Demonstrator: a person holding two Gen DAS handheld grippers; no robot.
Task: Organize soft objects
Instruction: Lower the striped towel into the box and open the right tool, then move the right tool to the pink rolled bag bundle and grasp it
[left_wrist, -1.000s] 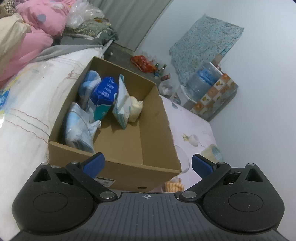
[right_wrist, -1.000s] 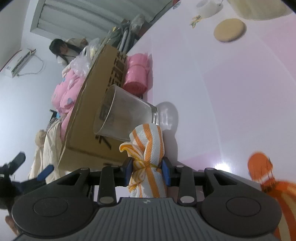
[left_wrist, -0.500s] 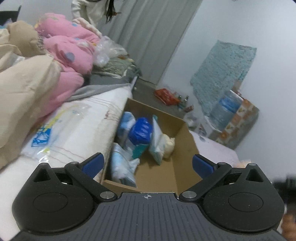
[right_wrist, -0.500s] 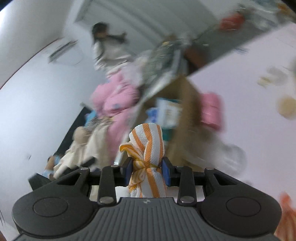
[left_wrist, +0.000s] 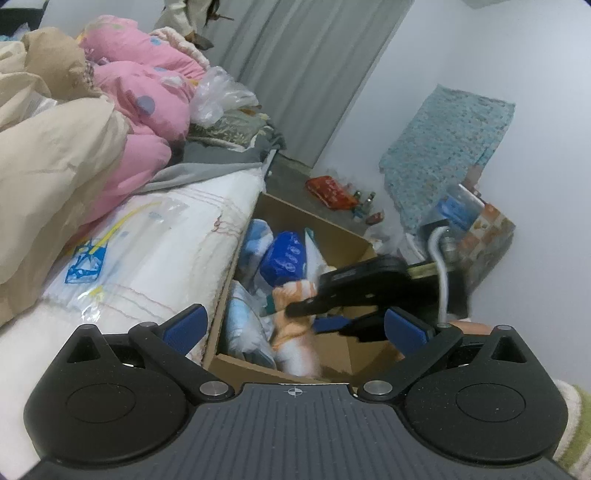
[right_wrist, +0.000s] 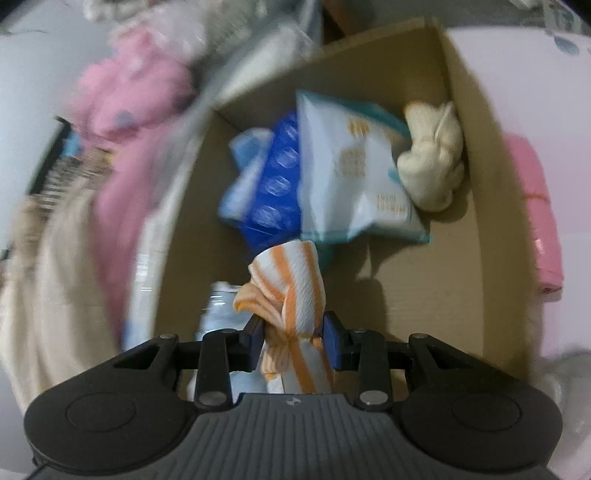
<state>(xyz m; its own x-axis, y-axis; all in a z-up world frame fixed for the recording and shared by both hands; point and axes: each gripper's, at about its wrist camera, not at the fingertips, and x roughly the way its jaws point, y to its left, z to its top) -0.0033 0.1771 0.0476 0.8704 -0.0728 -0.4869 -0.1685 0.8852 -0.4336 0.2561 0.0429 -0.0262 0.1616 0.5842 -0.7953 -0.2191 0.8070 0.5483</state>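
Since half a second ago, my right tongs (right_wrist: 293, 338) have swung over the open box (right_wrist: 480, 206), carrying the striped cloth (right_wrist: 291, 291) with them. Both pads are closed tight on the orange-and-white cloth, pinching it at its knotted middle. Just ahead of the tongs, inside the box, lie a blue pack (right_wrist: 273, 184), a white pouch (right_wrist: 351, 177) leaning on it, and a cream cloth bundle (right_wrist: 432, 166) to the right against the box wall. A pale blue packet (right_wrist: 221, 314) sits below and left of the held cloth.

From my left tongs (left_wrist: 293, 328), which are wide open and hold nothing, I see the right tongs (left_wrist: 321, 306) blurred ahead, the cloth (left_wrist: 295, 332) hanging over the near end of the box (left_wrist: 347, 240). To the left of the box is a bed (left_wrist: 155, 258) piled with pink bedding (left_wrist: 147, 110).
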